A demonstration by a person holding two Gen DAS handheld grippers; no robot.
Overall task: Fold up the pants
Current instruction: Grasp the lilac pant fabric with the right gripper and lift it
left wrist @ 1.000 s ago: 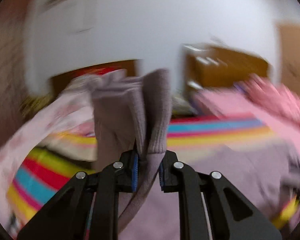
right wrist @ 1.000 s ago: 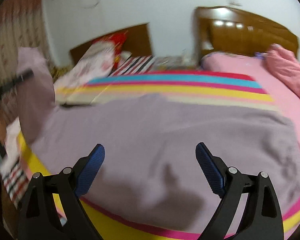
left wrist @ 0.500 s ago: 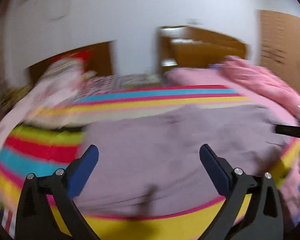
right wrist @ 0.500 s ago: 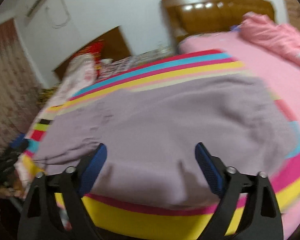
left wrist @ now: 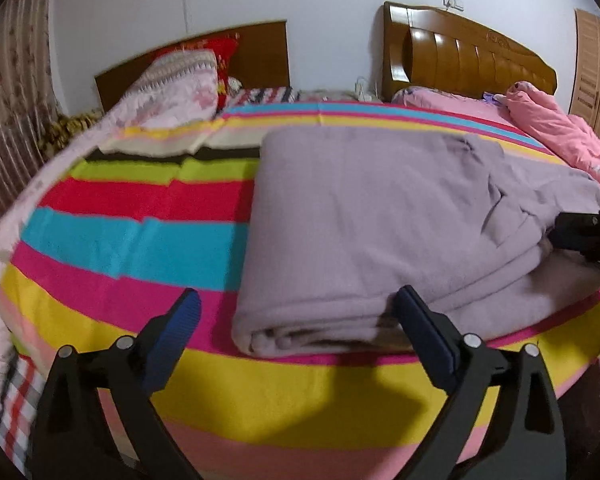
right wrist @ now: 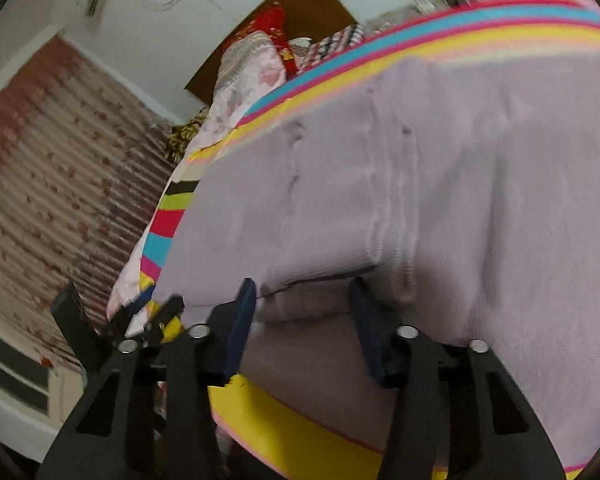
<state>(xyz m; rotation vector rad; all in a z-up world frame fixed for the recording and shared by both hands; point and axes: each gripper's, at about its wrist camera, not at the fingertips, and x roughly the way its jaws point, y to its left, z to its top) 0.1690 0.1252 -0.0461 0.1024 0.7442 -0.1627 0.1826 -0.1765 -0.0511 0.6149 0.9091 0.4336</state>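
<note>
Lilac knit pants (left wrist: 364, 216) seen folded over on striped bedspread (left wrist: 140, 236), rolled fold edge at 6 o'clock, just past left gripper (left wrist: 296, 320). Left gripper held wide open, nothing gripped, right-hand pad right against fold. Right gripper (right wrist: 304, 312) about half open, a fold edge of the pants sitting between pads; actual contact can't be told, too blurry. Floral quilt (left wrist: 168, 92) and red pillow (left wrist: 216, 48) spotted at 11 o'clock, wooden headboard (left wrist: 468, 60) at 1, pink duvet (left wrist: 552, 128) at 2.
</note>
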